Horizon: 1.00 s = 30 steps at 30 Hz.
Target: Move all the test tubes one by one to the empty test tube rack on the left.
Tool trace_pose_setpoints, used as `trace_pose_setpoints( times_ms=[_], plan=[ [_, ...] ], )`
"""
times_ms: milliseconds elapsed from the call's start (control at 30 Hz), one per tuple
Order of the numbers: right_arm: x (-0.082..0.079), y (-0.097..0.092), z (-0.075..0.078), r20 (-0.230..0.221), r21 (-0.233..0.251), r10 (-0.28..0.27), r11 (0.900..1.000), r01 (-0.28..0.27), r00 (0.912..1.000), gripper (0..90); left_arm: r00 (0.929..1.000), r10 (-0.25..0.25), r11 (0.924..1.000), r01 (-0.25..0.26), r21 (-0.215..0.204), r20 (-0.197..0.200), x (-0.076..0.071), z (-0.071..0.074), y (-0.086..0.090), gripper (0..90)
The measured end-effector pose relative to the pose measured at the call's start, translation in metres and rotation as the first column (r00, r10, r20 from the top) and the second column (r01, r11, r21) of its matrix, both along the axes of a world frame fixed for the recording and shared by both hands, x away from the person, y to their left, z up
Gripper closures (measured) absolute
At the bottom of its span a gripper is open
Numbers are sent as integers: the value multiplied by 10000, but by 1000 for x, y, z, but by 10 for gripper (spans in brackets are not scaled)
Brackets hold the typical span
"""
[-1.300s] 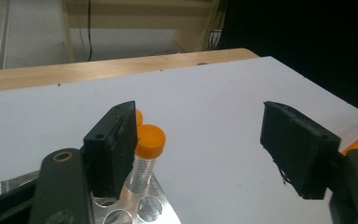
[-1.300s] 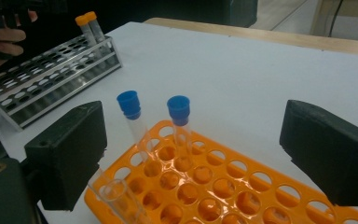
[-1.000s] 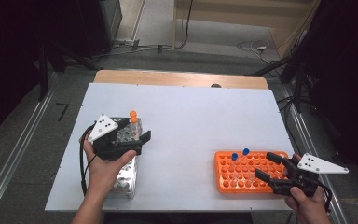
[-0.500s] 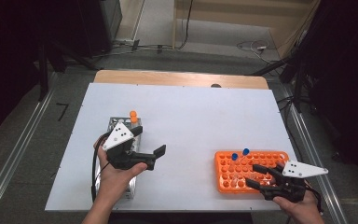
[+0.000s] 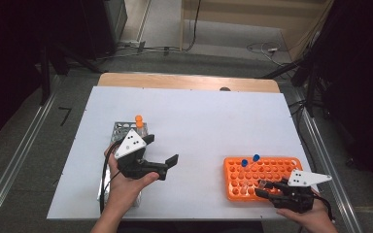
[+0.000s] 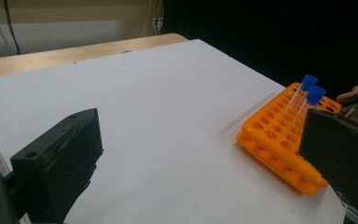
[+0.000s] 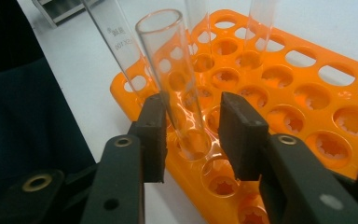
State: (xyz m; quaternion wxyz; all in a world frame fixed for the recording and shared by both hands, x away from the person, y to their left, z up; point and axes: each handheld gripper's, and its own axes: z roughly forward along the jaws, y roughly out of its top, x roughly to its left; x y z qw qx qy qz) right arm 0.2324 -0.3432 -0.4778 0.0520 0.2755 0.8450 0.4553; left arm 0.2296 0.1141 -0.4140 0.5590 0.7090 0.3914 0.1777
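Note:
An orange tube rack [image 5: 277, 171] lies at the table's front right, with two blue-capped tubes [image 5: 250, 160] leaning at its far left corner. My right gripper [image 5: 259, 189] is at the rack's near left corner. In the right gripper view its jaws [image 7: 191, 135] have just been closing around an uncapped clear tube [image 7: 168, 60] that stands in the rack [image 7: 307, 93]. One pad touches the glass and a gap remains at the other. My left gripper [image 5: 169, 167] hovers open and empty over the table, its jaws [image 6: 200, 158] wide apart and aimed at the orange rack [image 6: 275, 140].
A grey metal rack [image 5: 119, 130] with one orange-capped tube [image 5: 139, 121] sits at the front left, partly under the left hand. Beyond the white sheet is a wooden table edge [image 5: 184, 80]. Bare white table lies between the two racks.
The left hand has come off the metal rack, moving right and toward the front, with jaws spread wider. The right gripper has sunk to the orange rack's near corner and its jaws have narrowed.

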Motion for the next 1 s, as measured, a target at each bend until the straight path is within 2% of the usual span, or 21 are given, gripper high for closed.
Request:
trace_pose_setpoints(
  times_ms=[167,300,400,533,667,833,1000],
  plan=[
    [-1,-1,-1,198,-29,227,9997,-226,9995,700,10000,-15,10000,15,6,5,0,0,0,0],
    [-1,0,0,399,-165,257,9995,-250,9989,729,10000,-73,10000,73,31,-31,-1,0,-3,0],
    [0,-2,2,368,-108,246,9996,-242,9990,734,9999,-130,9999,130,14,-44,-1,-1,-4,0],
    [0,-5,10,411,142,140,9998,-146,9991,736,9998,-182,9998,182,1,-12,-2,0,-5,0],
    [-1,-7,24,590,527,-274,9983,243,9979,737,9997,-232,9997,231,-23,-38,-2,0,-7,0],
    [-1,-7,39,957,943,-763,9933,672,9925,738,9994,-329,9995,329,19,-52,-3,0,-9,0],
    [-2,1,57,1290,1493,-1198,9837,1001,9844,738,9990,-447,9990,447,20,-41,-4,0,-13,0]
  ],
)
